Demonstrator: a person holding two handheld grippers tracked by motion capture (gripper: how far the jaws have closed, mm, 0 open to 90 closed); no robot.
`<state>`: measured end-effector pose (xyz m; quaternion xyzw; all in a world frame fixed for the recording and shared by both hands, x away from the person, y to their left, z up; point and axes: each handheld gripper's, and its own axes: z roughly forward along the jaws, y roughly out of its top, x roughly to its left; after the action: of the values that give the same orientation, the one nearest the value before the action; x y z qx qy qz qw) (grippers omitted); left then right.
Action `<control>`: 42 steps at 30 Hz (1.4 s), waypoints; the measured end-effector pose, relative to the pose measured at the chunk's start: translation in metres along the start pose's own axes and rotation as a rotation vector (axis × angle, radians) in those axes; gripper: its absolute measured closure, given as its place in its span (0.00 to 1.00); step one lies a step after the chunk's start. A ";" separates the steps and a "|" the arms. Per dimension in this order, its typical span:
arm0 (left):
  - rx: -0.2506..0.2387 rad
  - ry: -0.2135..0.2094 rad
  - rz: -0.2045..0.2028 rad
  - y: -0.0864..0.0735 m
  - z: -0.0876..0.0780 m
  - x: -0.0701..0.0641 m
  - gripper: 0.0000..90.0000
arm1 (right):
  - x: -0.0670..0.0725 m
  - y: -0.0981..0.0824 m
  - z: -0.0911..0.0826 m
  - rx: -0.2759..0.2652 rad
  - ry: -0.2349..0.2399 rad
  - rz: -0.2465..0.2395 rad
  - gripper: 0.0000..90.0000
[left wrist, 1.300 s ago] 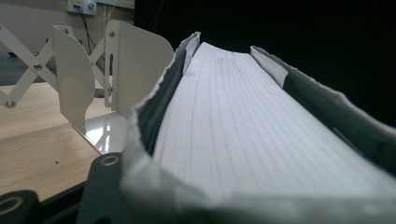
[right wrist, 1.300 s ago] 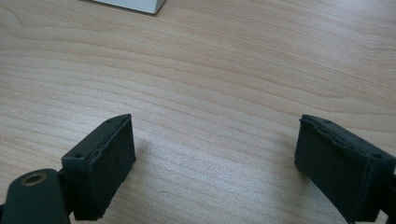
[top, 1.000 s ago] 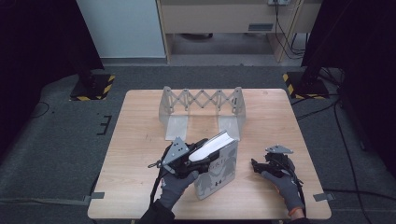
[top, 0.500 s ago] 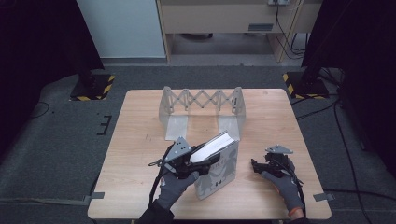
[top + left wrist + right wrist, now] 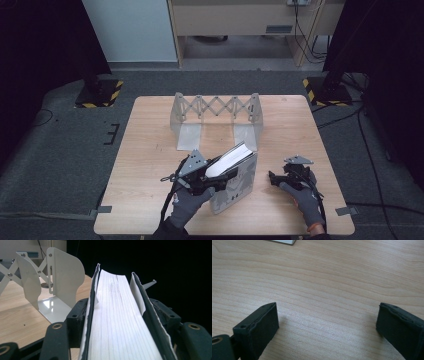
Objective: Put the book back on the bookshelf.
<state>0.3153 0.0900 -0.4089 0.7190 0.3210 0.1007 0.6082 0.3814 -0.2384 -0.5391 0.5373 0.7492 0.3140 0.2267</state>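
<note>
**Book clamped in the left gripper, right one sitting wide open on the table**

Dark room, grey carpet floor, and a light wooden table in the middle of it. At the far side of the table stands a white expanding book rack with scissor-style links and two flat base plates.

Nearer the person there's a book with a grey patterned cover, tilted up with its white page edge facing up and left. It sits just in front of the rack's right plate, not touching it as far as I can see. The left gripper has its jaws pressed on both covers, pages squeezed between them.

The right gripper rests off to the right, well apart from the book. Its jaws have just been opening and now stand wide with nothing between them, just bare wood.
</note>
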 end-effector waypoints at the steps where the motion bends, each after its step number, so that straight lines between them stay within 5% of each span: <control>1: 0.003 0.000 0.004 0.001 0.000 0.000 0.42 | 0.000 0.000 0.000 -0.001 -0.001 0.003 0.05; 10: 0.014 -0.002 0.009 0.011 0.001 -0.001 0.42 | 0.000 0.000 0.000 -0.001 -0.001 0.005 0.04; 16: 0.084 0.003 0.004 0.015 0.009 -0.001 0.41 | 0.000 0.000 0.000 -0.002 -0.001 0.001 0.04; 32: 0.110 -0.002 0.041 0.015 0.010 -0.005 0.33 | 0.000 0.000 0.000 0.000 -0.001 0.007 0.05; 42: 0.110 0.020 0.053 0.013 0.009 -0.011 0.47 | 0.001 0.000 0.000 0.000 -0.002 0.009 0.05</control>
<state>0.3163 0.0751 -0.3958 0.7585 0.3128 0.1061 0.5618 0.3809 -0.2379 -0.5393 0.5410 0.7465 0.3146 0.2260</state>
